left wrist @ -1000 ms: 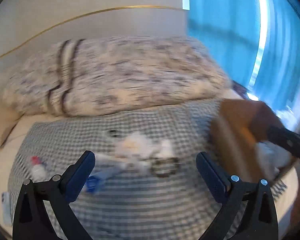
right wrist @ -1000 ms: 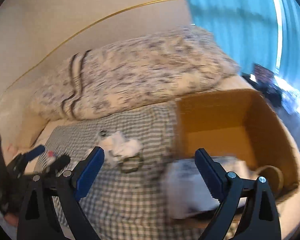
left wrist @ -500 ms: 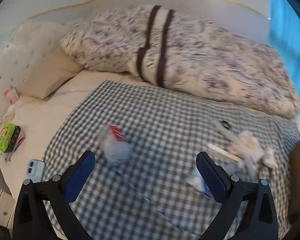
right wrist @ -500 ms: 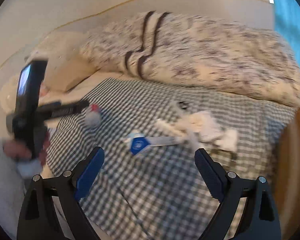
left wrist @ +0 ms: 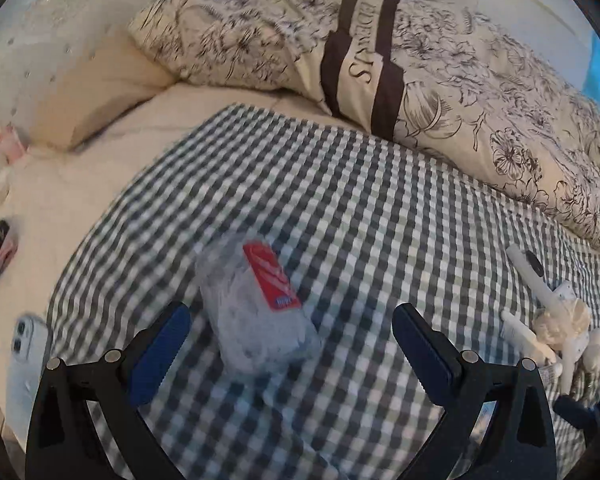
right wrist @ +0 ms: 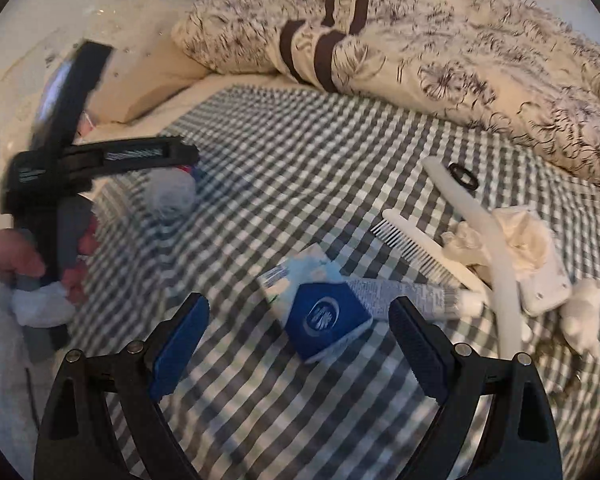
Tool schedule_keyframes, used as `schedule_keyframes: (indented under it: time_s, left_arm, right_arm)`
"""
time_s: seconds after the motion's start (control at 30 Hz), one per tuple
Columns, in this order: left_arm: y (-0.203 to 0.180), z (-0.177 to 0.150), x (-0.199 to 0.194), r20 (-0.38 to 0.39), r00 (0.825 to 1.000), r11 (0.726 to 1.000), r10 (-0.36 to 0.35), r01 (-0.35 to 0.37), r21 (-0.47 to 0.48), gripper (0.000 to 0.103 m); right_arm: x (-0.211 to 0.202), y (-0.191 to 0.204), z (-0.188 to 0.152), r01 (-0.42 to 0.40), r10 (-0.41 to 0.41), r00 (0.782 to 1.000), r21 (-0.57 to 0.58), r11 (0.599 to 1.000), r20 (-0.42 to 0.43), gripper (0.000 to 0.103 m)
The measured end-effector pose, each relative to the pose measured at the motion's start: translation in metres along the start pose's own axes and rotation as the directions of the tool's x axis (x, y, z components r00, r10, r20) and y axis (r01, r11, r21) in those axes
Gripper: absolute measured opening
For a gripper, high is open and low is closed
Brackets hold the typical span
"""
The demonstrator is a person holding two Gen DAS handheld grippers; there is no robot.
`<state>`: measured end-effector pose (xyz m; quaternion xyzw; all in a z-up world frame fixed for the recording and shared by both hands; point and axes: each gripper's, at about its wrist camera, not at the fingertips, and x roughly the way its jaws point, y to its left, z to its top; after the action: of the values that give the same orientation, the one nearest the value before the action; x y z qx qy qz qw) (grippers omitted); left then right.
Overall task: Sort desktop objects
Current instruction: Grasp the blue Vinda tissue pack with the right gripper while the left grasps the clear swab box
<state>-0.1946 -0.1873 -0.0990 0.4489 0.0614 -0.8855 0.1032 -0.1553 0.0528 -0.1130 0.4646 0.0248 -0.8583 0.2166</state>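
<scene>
From the left wrist camera, the left gripper (left wrist: pixel 288 336) hangs with its blue-padded fingers (left wrist: pixel 160 352) spread wide and nothing between them gripped. A clear plastic packet with a red label (left wrist: pixel 256 312) lies on the checked cloth (left wrist: pixel 340 200) just ahead of the tool, inside the gap between the two fingers but touching neither pad as far as the blur allows. Far off to the tool's right sits a cluster of pale things — a white curved stick (left wrist: pixel 534 284) and crumpled tissue (left wrist: pixel 576 320). To the tool's left, off the cloth, a pale phone (left wrist: pixel 26 344) lies on the cream sheet. A flower-printed pillow (left wrist: pixel 380 60) lies beyond the cloth.

From the right wrist camera, the right gripper (right wrist: pixel 300 344) is likewise wide open and empty. A blue and white sachet (right wrist: pixel 324 316) lies on the cloth directly ahead, between the finger lines, resting partly on a white tube (right wrist: pixel 404 300) that runs off to the tool's right. Further right and ahead are a white comb (right wrist: pixel 416 252), the white curved stick, a small black ring (right wrist: pixel 462 176) touching it, and the tissue. On the tool's left, a hand (right wrist: pixel 16 264) holds the other gripper, its tips just above the packet.
</scene>
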Motion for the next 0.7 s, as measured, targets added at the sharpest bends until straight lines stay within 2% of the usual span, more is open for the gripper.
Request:
schedule_keyframes:
  time_s: [0.1,0.2,0.3,0.37,0.4,0.43,0.5,0.53,0.57,0.6,0.63,0.7]
  left_arm:
    - [0.012,0.004,0.016,-0.018,1.000,0.997,-0.018,0.017,-0.070,0.103]
    - [0.022,0.003,0.043,-0.115,0.993,0.991,0.010,-0.026,-0.133,0.103]
    - [0.030,-0.001,0.061,-0.168,0.985,0.986,0.028,-0.055,-0.157,0.103]
    - [0.034,-0.003,0.070,-0.198,0.980,0.981,0.009,-0.047,-0.191,0.103]
    - [0.034,-0.004,0.072,-0.205,0.979,0.978,0.009,-0.051,-0.202,0.103]
    - [0.035,-0.006,0.071,-0.201,0.979,0.977,0.014,-0.056,-0.205,0.103]
    - [0.031,-0.008,0.071,-0.192,0.981,0.980,0.031,-0.068,-0.189,0.102]
    - [0.029,-0.009,0.071,-0.192,0.981,0.982,0.037,-0.071,-0.175,0.098]
    - [0.026,-0.010,0.070,-0.183,0.982,0.984,0.052,-0.081,-0.156,0.077]
    - [0.020,-0.010,0.069,-0.179,0.982,0.986,0.054,-0.081,-0.147,0.071]
    - [0.019,-0.010,0.067,-0.172,0.984,0.986,0.055,-0.081,-0.143,0.071]
    - [0.020,-0.010,0.063,-0.159,0.987,0.984,0.005,-0.033,-0.174,0.070]
  right_arm:
    - [0.027,-0.005,0.004,0.011,-0.012,0.998,-0.014,1.000,-0.065,0.092]
    - [0.045,-0.005,0.003,0.030,-0.034,0.995,-0.037,0.999,-0.093,0.092]
    - [0.049,-0.002,0.004,0.038,-0.043,0.995,-0.056,0.998,-0.093,0.092]
    - [0.051,0.002,0.004,0.022,-0.028,0.995,-0.064,0.998,-0.095,0.086]
    - [0.051,0.004,0.004,0.026,-0.033,0.995,-0.072,0.997,-0.096,0.073]
    - [0.051,0.006,0.005,0.033,-0.041,0.994,-0.079,0.996,-0.098,0.069]
    - [0.050,0.007,0.004,0.039,-0.047,0.995,-0.079,0.996,-0.094,0.067]
    - [0.050,0.007,0.004,0.038,-0.045,0.995,-0.074,0.996,-0.092,0.066]
    - [0.049,0.006,0.004,0.036,-0.042,0.995,-0.069,0.997,-0.090,0.065]
    - [0.048,0.007,0.004,0.034,-0.040,0.995,-0.066,0.997,-0.089,0.065]
    - [0.046,0.007,0.003,0.033,-0.038,0.995,-0.062,0.998,-0.088,0.065]
    - [0.042,0.007,0.002,0.023,-0.027,0.996,-0.052,0.998,-0.085,0.064]
